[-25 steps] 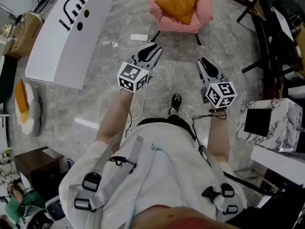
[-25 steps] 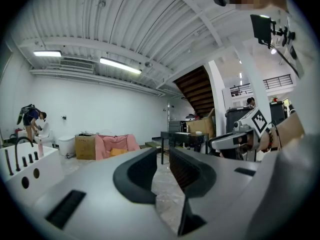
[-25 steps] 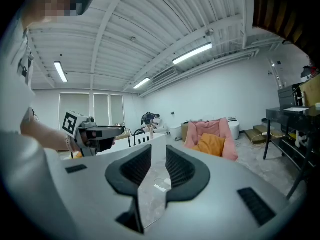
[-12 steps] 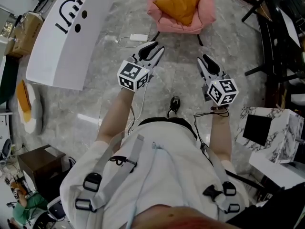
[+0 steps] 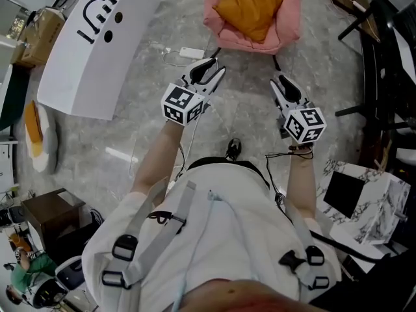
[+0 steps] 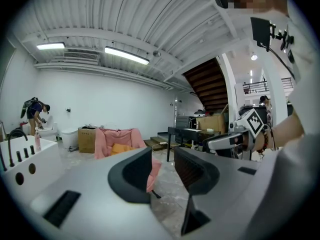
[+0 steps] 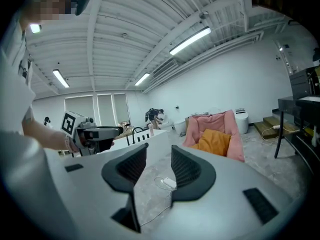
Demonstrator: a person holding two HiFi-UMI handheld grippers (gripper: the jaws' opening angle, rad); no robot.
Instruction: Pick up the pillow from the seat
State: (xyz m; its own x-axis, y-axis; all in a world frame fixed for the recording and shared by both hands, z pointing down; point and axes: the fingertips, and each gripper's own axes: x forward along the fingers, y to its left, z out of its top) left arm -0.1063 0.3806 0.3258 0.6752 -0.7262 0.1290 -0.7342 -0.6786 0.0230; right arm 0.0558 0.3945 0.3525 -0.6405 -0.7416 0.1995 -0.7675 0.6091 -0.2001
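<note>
Step in hand, as judged: the approach. Nothing has been grasped yet.

- The pink padded armchair [image 5: 290, 19] is seen at the top of the head view, beyond a stretch of grey marbled floor [image 5: 250, 112].
- The orange square fabric pillow [image 5: 252, 5] is seen lying in the seat between the chair's padded sides. It is untouched and well apart from both grippers.
- Next move, as judged: both grippers are to be carried up to the chair with the jaws spread wider than now, then set on opposite edges of the pillow. The soft filling is likely to give, so a deep bite would be wanted.

Left gripper [image 5: 209, 71]: pointed towards the chair. The jaws are parted by a modest gap and have just been opening. Only floor and chair are seen through the gap, and nothing is held.

Right gripper [image 5: 281, 84]: likewise pointed towards the chair. The jaws are parted slightly and have just been opening. The gap is empty and nothing is touched.
</note>
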